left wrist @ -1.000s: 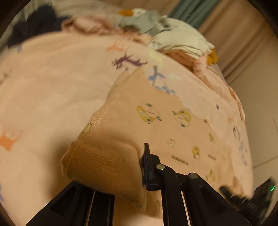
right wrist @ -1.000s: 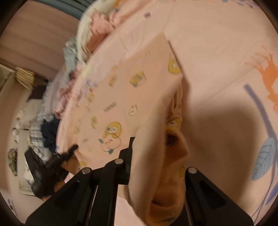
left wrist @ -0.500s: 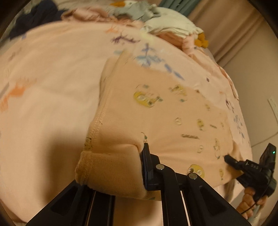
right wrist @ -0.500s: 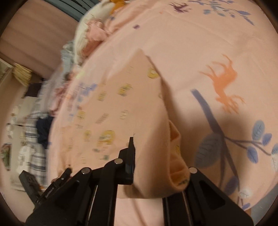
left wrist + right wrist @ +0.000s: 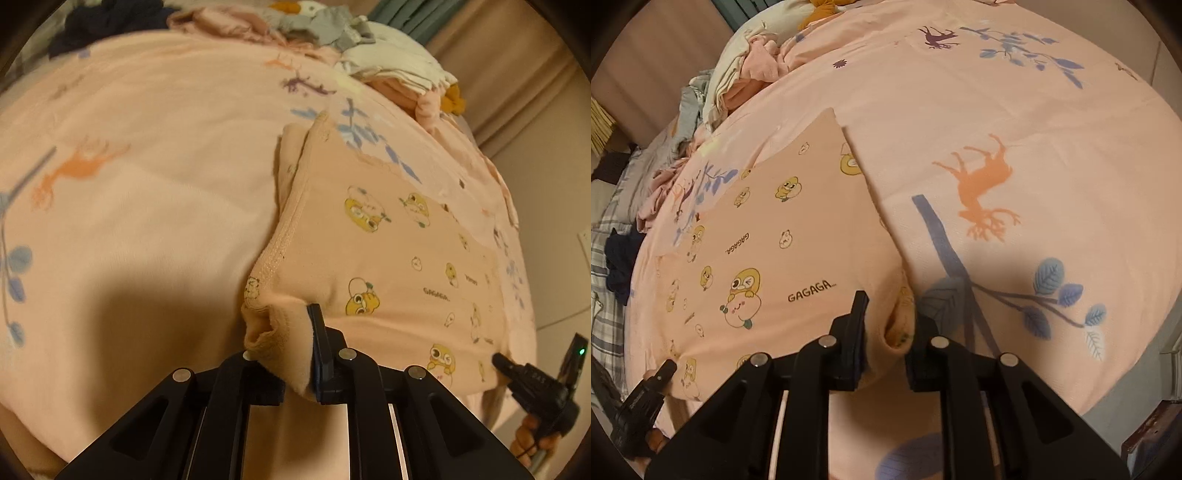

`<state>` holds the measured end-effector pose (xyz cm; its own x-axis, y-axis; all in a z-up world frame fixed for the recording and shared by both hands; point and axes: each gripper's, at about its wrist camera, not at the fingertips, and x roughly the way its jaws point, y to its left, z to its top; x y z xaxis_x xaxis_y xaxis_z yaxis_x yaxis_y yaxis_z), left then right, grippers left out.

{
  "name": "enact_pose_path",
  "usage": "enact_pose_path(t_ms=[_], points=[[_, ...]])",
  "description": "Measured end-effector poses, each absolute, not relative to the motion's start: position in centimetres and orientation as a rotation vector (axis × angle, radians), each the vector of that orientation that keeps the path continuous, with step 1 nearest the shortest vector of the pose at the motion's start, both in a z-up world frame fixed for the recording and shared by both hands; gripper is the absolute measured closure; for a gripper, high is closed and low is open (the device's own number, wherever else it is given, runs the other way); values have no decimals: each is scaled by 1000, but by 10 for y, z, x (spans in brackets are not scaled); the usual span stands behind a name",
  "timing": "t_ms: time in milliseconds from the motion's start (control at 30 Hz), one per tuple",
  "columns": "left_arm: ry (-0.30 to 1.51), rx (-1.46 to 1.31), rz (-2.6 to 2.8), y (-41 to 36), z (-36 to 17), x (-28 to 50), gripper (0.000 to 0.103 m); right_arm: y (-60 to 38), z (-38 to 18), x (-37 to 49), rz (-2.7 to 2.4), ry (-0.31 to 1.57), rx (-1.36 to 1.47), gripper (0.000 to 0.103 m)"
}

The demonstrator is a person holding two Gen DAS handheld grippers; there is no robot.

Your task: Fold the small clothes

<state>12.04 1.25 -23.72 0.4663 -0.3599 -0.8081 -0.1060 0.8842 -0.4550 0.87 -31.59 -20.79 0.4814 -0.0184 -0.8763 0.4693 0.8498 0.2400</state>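
Now, scene: I look down on a bed (image 5: 1052, 122) covered by a pink sheet printed with deer and blue leaves.
Garment: a small peach garment (image 5: 399, 266) with yellow cartoon figures and the word GAGAGA lies spread on the sheet, its near edge lifted at both corners.
Left hand-held gripper (image 5: 286, 363): narrow gap, jaws just been easing apart; a bunched, ribbed corner of the garment sits between its fingers (image 5: 319, 354), cloth against the right finger's inner face. I cannot tell whether the pads press on it from both sides.
Right hand-held gripper (image 5: 886, 354): narrow gap, jaws just been easing apart; a rolled fold of the garment's (image 5: 768, 236) other near corner hangs between its fingers (image 5: 855, 339). Cloth touches the left finger; I cannot tell if the right finger touches it.
Seen across: from the left view, the right gripper's black body shows at the lower right edge, with a hand (image 5: 535, 439) around it, beside the garment's corner.
Clothes pile (image 5: 384, 62): white, grey, pink and mustard pieces heaped at the far edge of the bed, well apart from the garment.
Dark clothing (image 5: 110, 22): a navy heap at the far left corner.
Curtain (image 5: 509, 62): beige, behind the pile.
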Motion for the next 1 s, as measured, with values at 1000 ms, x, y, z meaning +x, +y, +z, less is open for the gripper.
enact_pose_path(t_ms=[1000], points=[[1038, -219, -31, -26, -226, 117, 93, -250, -149, 15, -195, 899, 191, 76]])
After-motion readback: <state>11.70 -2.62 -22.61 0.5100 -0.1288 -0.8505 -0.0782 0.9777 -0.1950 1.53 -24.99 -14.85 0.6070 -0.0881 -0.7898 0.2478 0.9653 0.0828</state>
